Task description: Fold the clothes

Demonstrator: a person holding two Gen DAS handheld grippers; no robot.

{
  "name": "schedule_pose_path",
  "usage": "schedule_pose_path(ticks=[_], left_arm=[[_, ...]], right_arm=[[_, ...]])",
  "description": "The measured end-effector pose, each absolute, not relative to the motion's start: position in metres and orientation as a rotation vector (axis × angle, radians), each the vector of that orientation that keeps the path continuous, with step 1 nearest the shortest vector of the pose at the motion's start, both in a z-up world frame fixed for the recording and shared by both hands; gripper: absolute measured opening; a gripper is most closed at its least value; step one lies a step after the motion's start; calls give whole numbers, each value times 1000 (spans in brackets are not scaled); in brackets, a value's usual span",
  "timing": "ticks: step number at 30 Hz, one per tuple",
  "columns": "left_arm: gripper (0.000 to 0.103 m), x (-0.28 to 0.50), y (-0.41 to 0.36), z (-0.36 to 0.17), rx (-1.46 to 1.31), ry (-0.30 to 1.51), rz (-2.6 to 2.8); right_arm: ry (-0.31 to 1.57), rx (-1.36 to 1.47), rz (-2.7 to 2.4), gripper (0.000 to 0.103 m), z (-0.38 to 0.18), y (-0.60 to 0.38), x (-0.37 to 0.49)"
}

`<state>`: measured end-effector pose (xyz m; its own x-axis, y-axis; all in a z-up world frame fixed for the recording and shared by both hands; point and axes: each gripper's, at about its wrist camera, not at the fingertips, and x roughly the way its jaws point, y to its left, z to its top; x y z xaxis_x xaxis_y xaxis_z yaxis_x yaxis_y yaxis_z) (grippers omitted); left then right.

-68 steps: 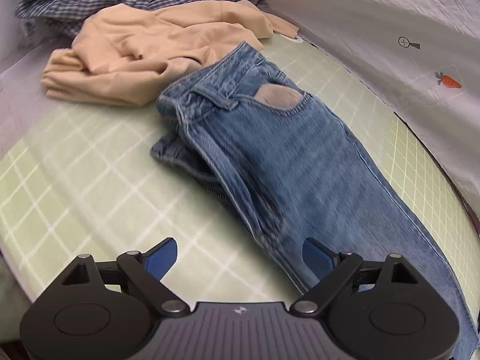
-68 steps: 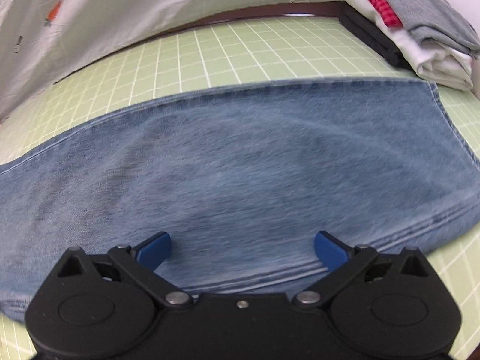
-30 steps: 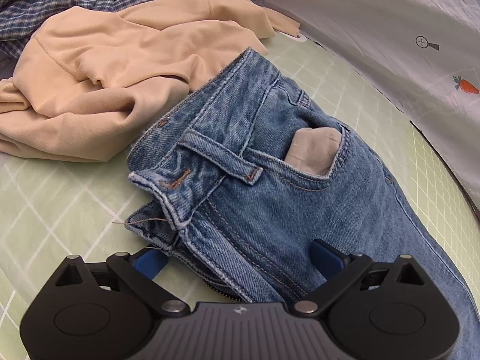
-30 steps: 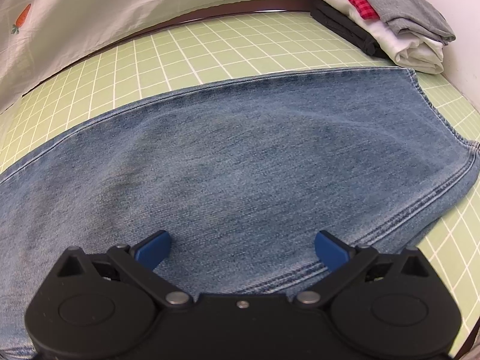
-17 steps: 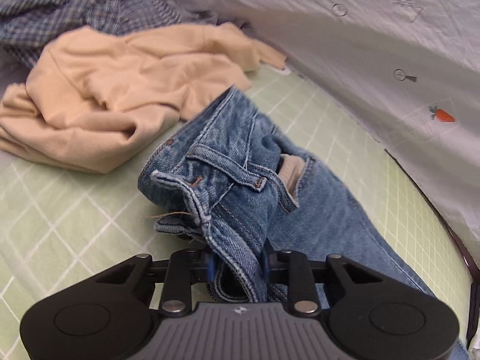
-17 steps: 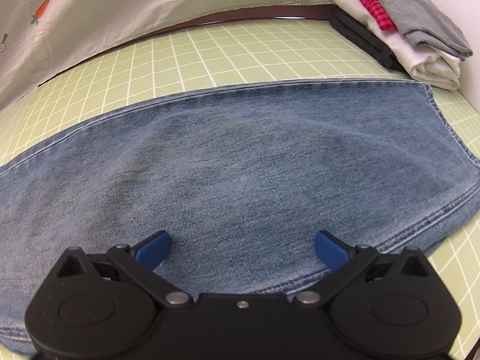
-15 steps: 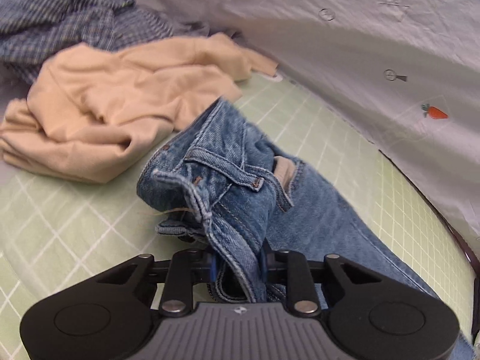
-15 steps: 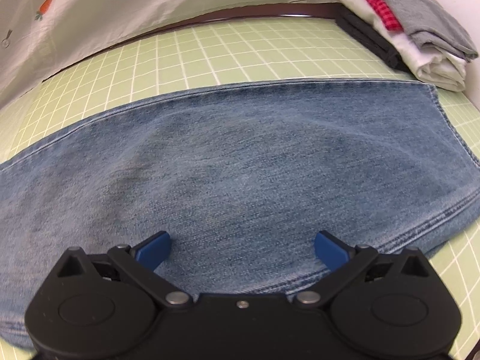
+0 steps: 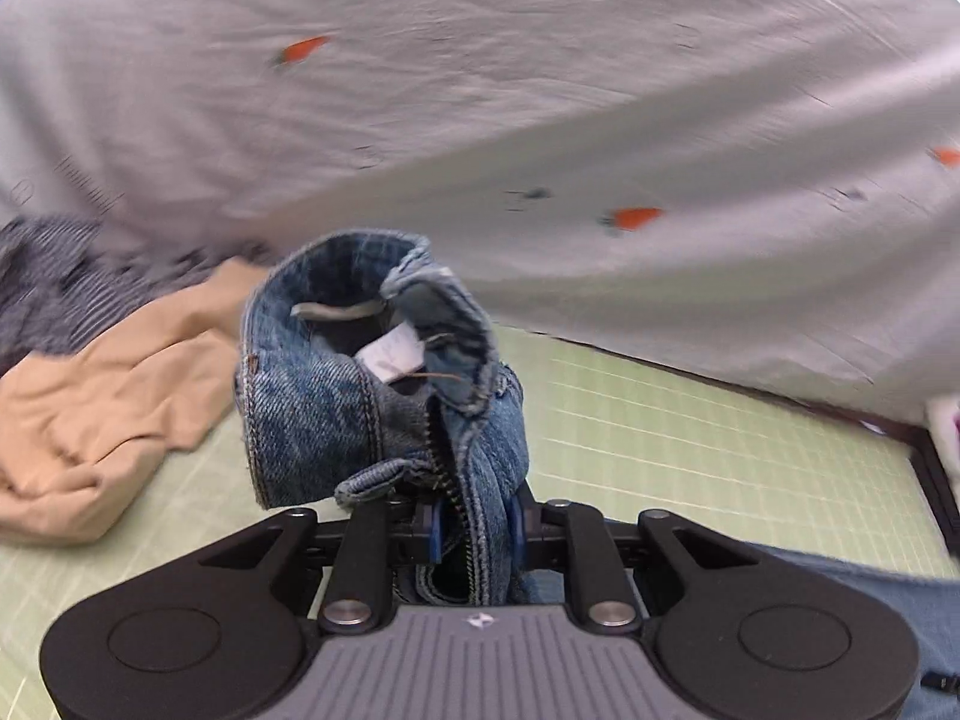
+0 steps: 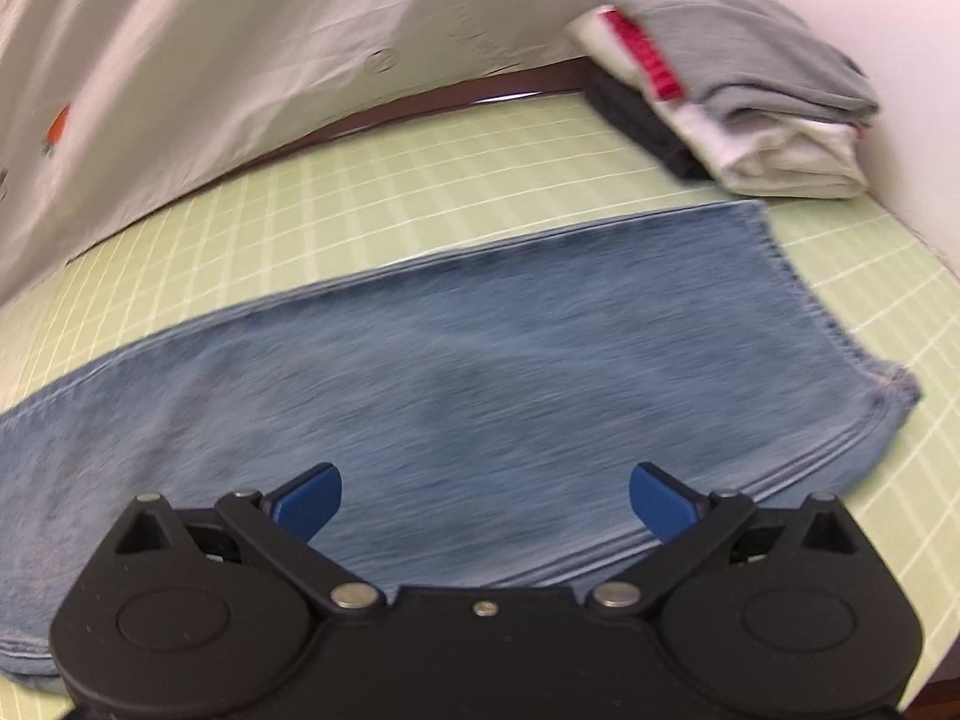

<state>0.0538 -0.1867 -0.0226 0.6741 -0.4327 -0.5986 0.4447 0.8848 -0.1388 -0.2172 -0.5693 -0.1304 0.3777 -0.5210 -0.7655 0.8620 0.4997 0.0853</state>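
This looks like a staged clothes-folding station rather than a lived-in room: a green gridded cutting mat (image 10: 456, 180) covers the tabletop, a pale sheet printed with carrots (image 9: 540, 90) hangs behind it as a backdrop, and a folded stack of garments (image 10: 738, 90) sits in the corner (unfolded ones are heaped opposite).

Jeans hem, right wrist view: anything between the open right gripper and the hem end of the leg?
Nothing visible. The right gripper hangs open over the jeans leg, bare denim running to the hem. The folded clothes stack sits beyond the hem on the green mat, apart from it.
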Motion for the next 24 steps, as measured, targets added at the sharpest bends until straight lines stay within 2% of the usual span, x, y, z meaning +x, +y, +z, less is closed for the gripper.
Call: schedule_pose_path(ticks=[5, 9, 10, 12, 13, 14, 19, 22, 24], left_arm=[[21, 9, -261, -39, 188, 713, -696], [22, -21, -324, -106, 451, 862, -796], [23, -28, -335, -123, 534, 881, -789], [31, -42, -348, -139, 651, 860, -776], [47, -43, -348, -136, 637, 862, -798], [56, -40, -346, -130, 590, 887, -829], [63, -24, -329, -98, 352, 987, -917], [75, -14, -316, -79, 232, 1023, -928], [76, -6, -309, -69, 171, 1047, -906]], right_arm=[[729, 561, -974, 103, -137, -598, -254], [737, 600, -982, 103, -147, -615, -277], [740, 611, -981, 103, -150, -619, -282], [746, 631, -984, 103, -154, -625, -291], [745, 635, -984, 103, -156, -626, -294], [745, 639, -983, 103, -157, -627, -297], [758, 648, -998, 103, -167, -625, -301], [776, 605, -1017, 103, -169, -620, -295], [780, 587, -1031, 103, -171, -617, -293]])
